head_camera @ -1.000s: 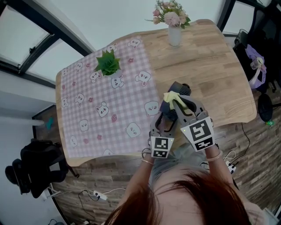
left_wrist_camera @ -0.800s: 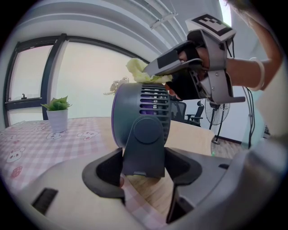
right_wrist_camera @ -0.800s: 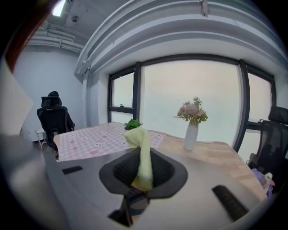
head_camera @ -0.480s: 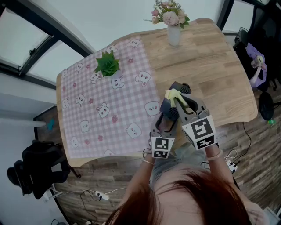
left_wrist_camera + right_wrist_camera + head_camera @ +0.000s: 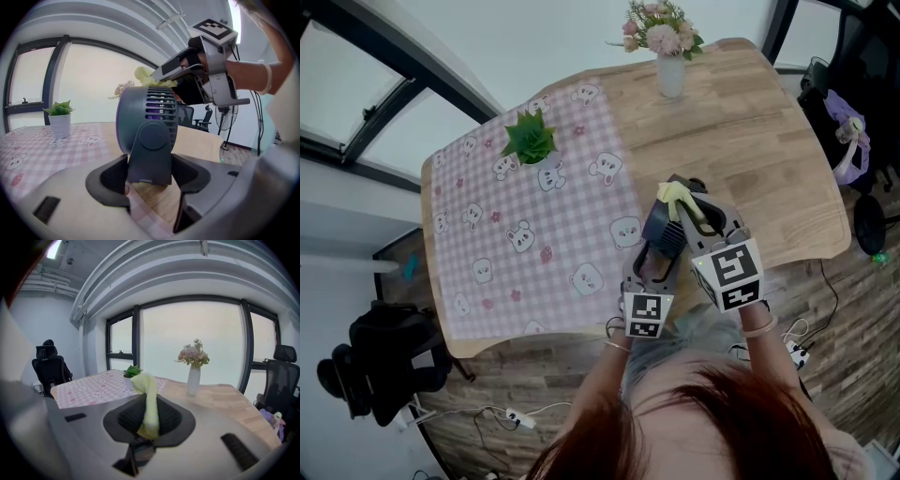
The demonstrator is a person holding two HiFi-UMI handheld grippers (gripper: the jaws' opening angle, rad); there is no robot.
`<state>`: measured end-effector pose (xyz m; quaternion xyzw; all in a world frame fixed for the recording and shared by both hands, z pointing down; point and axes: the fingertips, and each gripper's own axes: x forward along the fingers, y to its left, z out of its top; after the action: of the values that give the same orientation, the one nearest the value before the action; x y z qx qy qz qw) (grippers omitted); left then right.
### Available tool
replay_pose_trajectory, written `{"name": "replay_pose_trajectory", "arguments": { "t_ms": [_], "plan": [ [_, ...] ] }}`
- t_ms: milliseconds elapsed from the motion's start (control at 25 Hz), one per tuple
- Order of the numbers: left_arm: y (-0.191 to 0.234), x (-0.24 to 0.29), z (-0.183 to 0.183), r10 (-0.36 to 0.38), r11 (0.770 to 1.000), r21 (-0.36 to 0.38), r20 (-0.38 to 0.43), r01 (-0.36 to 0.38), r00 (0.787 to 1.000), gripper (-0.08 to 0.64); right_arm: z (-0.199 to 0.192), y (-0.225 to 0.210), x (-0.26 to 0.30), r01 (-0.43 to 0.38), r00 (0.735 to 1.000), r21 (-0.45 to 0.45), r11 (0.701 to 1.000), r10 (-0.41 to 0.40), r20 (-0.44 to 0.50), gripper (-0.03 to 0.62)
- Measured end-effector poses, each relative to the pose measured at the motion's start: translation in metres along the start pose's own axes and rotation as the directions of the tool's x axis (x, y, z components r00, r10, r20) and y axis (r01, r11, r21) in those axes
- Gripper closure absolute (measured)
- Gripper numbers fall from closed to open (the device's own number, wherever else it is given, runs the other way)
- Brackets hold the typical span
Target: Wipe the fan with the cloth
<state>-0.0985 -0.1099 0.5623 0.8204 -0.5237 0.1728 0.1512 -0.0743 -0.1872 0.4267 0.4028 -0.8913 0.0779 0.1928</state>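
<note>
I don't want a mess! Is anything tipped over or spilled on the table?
Nothing stands out. The fan sits upright in the left gripper's jaws, the right gripper pinches the cloth, and the flower vase and potted plant stand upright.

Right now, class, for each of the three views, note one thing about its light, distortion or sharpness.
Head view: even daylight, edges of the wooden table bowed. Left gripper view: fisheye, dark corners, the fan backlit against a bright window. Right gripper view: window frames curved, glass washed out, the yellow cloth sharp.
</note>
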Motion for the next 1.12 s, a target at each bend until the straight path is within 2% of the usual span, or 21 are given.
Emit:
{"name": "replay_pose_trajectory", "arguments": {
  "t_ms": [1120],
  "plan": [
    [0.000, 0.001, -0.001, 0.000, 1.000, 0.000, -0.003, 0.000, 1.000, 0.279, -0.005, -0.021, 0.008, 0.035, 0.999, 0.136, 0.990, -0.034, -0.008, 0.543]
  ]
}}
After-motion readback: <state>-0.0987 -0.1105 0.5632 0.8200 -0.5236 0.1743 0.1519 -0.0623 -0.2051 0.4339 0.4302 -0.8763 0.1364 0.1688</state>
